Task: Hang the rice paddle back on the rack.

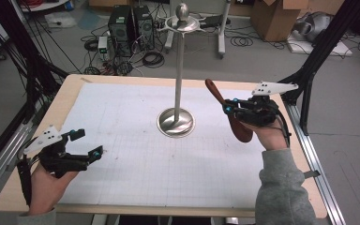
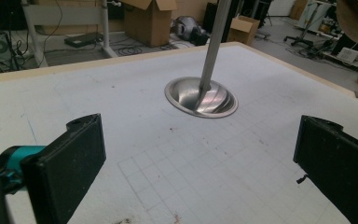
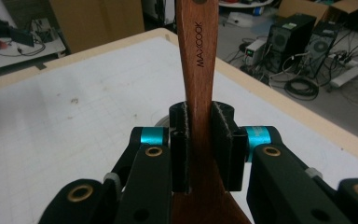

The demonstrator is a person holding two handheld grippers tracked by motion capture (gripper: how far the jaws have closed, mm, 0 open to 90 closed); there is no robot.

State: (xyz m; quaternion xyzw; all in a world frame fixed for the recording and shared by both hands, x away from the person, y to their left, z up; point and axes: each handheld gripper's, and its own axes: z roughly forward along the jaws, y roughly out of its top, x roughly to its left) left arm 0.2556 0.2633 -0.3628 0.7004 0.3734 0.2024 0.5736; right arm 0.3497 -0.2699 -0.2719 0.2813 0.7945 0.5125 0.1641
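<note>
My right gripper (image 1: 227,107) pinched the wooden spatula (image 1: 225,108) by its handle, raised right of the metal stand (image 1: 177,121) mid-table, while my left gripper (image 1: 87,143) hovered spread wide at the table's (image 1: 70,91) left.

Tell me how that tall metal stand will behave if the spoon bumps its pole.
The stand is tall and slim on one small round base, so a high bump would probably rock or tip it. Polished metal on the smooth mat may slide. It looks rigid.
</note>
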